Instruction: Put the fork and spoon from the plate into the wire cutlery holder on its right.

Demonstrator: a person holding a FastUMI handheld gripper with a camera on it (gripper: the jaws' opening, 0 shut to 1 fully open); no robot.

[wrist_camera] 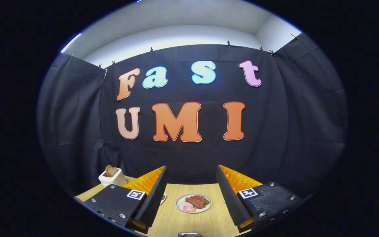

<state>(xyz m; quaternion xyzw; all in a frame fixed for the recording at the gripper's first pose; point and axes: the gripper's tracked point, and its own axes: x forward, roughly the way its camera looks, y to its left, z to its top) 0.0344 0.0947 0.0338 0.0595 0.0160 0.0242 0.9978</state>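
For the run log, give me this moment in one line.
gripper: open, empty | between fingers: plate of food on table | toaster far left

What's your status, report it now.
Hand-held gripper open, holding nothing, above the table. Plate of food between the fingers, farther ahead. Toaster off beyond left finger.

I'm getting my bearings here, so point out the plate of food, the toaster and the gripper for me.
plate of food (193,202): gripper view, on the meat at its middle.
toaster (112,178): gripper view, on its pale front wall.
gripper (192,192): gripper view, midway between its open fingertips.
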